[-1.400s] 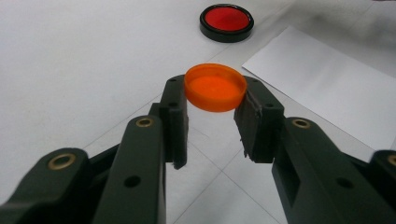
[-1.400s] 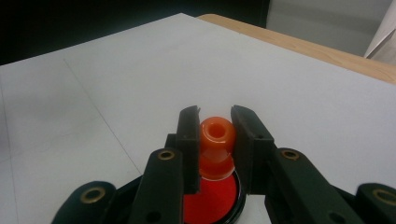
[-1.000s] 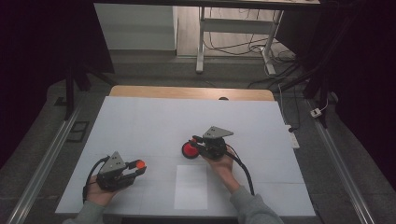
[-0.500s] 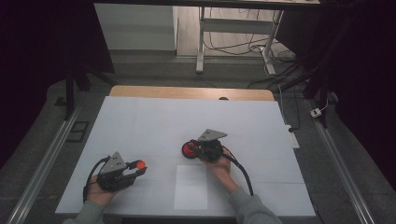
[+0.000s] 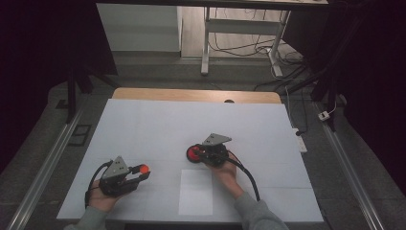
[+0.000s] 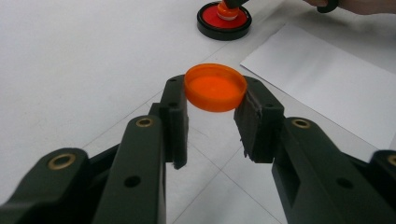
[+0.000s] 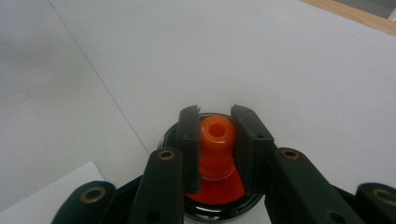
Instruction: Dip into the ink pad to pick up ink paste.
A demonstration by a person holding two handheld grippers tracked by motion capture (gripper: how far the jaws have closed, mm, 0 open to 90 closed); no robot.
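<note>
We are gripping an orange lid (image 6: 215,87) between the closed jaws of our left hand-held gripper (image 5: 125,176), holding it just above the white counter (image 5: 158,129). Ahead of it, our right hand-held gripper (image 7: 215,149) is clamping an orange stamp (image 7: 215,140) that is standing on the red ink pad (image 6: 223,21), with a white paper sheet (image 5: 196,191) lying between the two grippers.

White table (image 5: 158,124): paper sheet (image 5: 196,191), ink pad (image 5: 195,154).

Orange lid (image 6: 215,87); orange stamp (image 7: 215,144) on a red, black-rimmed ink pad (image 6: 223,21); white paper sheet (image 5: 196,191); black grippers.
</note>
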